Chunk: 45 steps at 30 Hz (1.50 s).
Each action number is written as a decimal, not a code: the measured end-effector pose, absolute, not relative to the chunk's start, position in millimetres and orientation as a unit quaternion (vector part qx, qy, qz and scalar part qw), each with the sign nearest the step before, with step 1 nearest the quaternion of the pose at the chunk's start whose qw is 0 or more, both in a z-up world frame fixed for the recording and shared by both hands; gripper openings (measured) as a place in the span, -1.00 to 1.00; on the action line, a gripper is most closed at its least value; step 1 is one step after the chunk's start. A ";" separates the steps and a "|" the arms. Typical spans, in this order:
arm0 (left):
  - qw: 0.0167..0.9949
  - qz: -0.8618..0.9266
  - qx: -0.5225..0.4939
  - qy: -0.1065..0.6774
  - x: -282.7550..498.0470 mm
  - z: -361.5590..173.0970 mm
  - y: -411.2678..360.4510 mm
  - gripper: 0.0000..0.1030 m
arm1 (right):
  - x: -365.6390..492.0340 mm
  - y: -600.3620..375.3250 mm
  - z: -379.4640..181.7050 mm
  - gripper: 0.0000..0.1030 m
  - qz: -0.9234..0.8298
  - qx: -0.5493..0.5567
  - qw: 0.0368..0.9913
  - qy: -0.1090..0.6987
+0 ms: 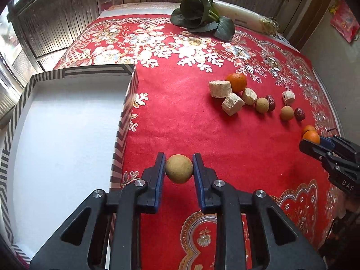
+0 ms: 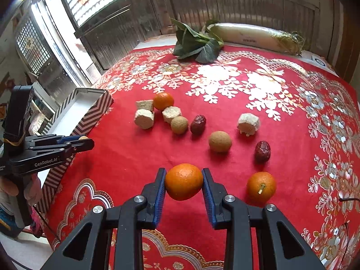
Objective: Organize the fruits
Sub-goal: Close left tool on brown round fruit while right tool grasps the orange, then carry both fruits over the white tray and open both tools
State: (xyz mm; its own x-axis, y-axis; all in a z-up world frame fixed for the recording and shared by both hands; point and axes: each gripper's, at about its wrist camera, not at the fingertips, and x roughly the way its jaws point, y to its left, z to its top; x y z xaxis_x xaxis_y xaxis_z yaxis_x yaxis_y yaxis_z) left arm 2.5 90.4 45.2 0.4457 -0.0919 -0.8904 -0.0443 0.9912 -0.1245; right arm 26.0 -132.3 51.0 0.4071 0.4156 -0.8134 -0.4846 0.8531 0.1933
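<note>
My left gripper [image 1: 179, 165] is shut on a tan round longan [image 1: 179, 168], held above the red cloth just right of the striped white box [image 1: 126, 117]. My right gripper [image 2: 184, 180] is shut on an orange mandarin [image 2: 184, 181]; it also shows at the right edge of the left wrist view [image 1: 311, 145]. A second mandarin [image 2: 261, 186] lies right of it, a third [image 2: 163, 100] farther back. Two longans [image 2: 220, 141] [image 2: 179, 124] and two red dates [image 2: 198, 121] [image 2: 262, 150] lie between. The left gripper shows at the left of the right wrist view [image 2: 84, 141].
Several pale corn-cob chunks [image 2: 144, 118] lie among the fruits, one apart [image 2: 248, 124]. Green leafy vegetable [image 2: 198, 45] and a long white radish [image 2: 252, 36] lie at the table's far edge. The box stands at the table's left edge. Wooden panels stand behind.
</note>
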 end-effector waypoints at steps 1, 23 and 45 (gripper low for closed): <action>0.850 -0.011 -0.064 0.523 1.1 49.8 92.8 -0.54 | 25.8 -125.7 54.3 -0.42 0.278 -0.038 0.836 0.471; 0.836 0.148 -0.083 0.521 -5.4 58.3 205.5 -0.55 | 51.4 63.6 80.7 -0.42 0.450 -0.118 0.766 0.443; 0.816 0.183 -0.122 0.535 32.9 28.6 247.1 -0.55 | 88.6 146.6 29.8 -0.41 0.475 -0.177 0.719 0.476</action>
State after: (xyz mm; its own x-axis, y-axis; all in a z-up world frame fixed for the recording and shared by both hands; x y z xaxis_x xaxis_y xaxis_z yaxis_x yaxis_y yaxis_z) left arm 32.9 247.1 28.6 0.3608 0.1678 -0.9174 -0.4286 0.9035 -0.0033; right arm 88.6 146.6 29.8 0.0969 0.5141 -0.8523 -0.8510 0.4868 0.1969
